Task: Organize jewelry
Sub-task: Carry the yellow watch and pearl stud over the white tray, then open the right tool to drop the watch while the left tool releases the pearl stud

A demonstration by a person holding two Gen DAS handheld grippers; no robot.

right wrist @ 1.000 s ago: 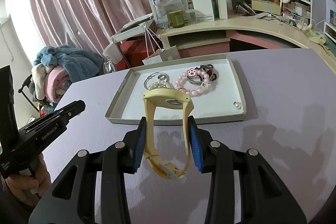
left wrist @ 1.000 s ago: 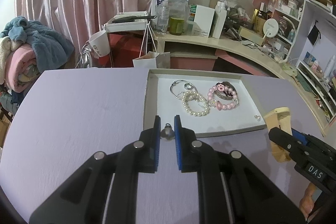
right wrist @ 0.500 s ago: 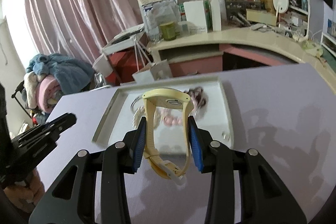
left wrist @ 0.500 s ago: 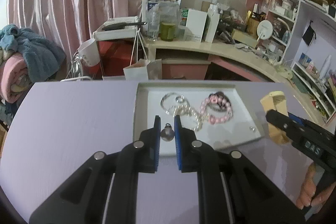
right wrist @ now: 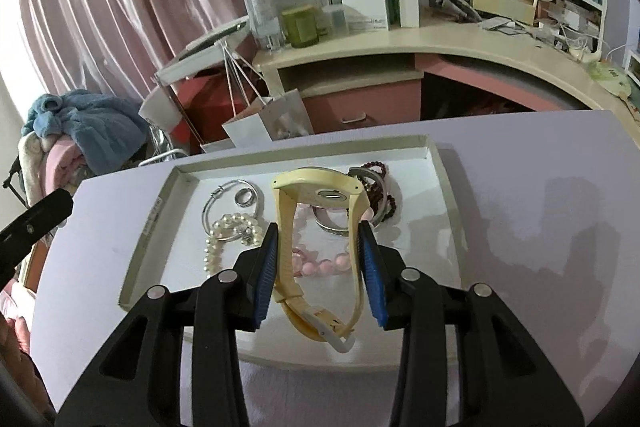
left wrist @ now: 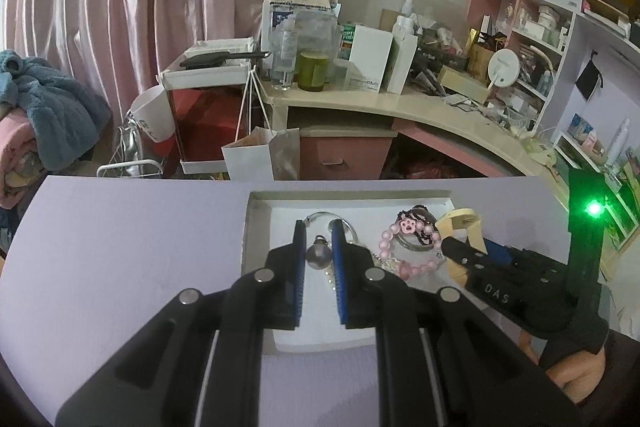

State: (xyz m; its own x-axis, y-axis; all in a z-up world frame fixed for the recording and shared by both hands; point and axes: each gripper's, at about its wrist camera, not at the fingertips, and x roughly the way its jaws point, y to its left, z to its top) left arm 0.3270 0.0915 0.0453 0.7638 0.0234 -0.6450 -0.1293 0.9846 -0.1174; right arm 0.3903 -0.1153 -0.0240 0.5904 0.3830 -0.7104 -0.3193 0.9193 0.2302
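Note:
A shallow white tray (left wrist: 280, 327) (right wrist: 160, 207) sits on the lilac table. It holds a silver bangle (right wrist: 224, 193), a pearl bracelet (right wrist: 228, 231), a pink bead bracelet (left wrist: 404, 267) (right wrist: 320, 265) and dark bead bracelets (right wrist: 380, 195). My left gripper (left wrist: 318, 251) is shut on a small silver pendant (left wrist: 318, 256), held over the tray's left part. My right gripper (right wrist: 318, 247) is shut on a cream yellow watch (right wrist: 320, 195), held over the tray's middle; it also shows in the left wrist view (left wrist: 464, 227).
The lilac table (left wrist: 120, 247) ends at its far edge just behind the tray. Beyond it stand a cluttered curved desk (right wrist: 440, 43), a paper bag (left wrist: 264, 155), pink curtains and a pile of blankets (left wrist: 48, 115) at the left.
Both grippers have moved forward from the table's near side to above the tray, each still holding its piece. The tray looks closer and larger in both views.

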